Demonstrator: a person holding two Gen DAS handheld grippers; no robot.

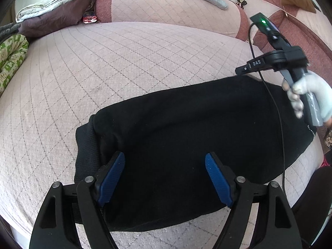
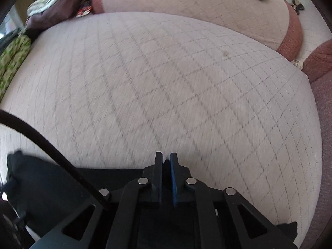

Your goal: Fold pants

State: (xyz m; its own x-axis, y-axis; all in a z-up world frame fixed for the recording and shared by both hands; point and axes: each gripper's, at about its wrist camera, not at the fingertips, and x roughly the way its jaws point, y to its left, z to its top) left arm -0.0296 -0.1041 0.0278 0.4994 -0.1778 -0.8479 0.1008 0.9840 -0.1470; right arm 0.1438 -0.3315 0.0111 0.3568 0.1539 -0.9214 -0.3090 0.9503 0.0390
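Note:
Black pants [image 1: 186, 124] lie folded into a broad band across the pink quilted cushion [image 1: 103, 72], ribbed cuff at the left end. My left gripper [image 1: 165, 155] hovers open over the near part of the band, blue pads wide apart with nothing pinched. My right gripper [image 1: 240, 70], held by a gloved hand [image 1: 311, 91], sits at the pants' far right edge. In the right wrist view the right gripper [image 2: 166, 155] has its jaws together just past the pants' [image 2: 51, 178] edge. A dark sliver shows between the tips; I cannot tell whether it is cloth.
A black cable [image 1: 278, 112] runs from the right gripper across the pants. A second quilted cushion [image 1: 166, 4] lies behind, with heaped grey and maroon cloth [image 1: 51, 14] at the back left and green patterned fabric [image 1: 10, 58] at the left edge.

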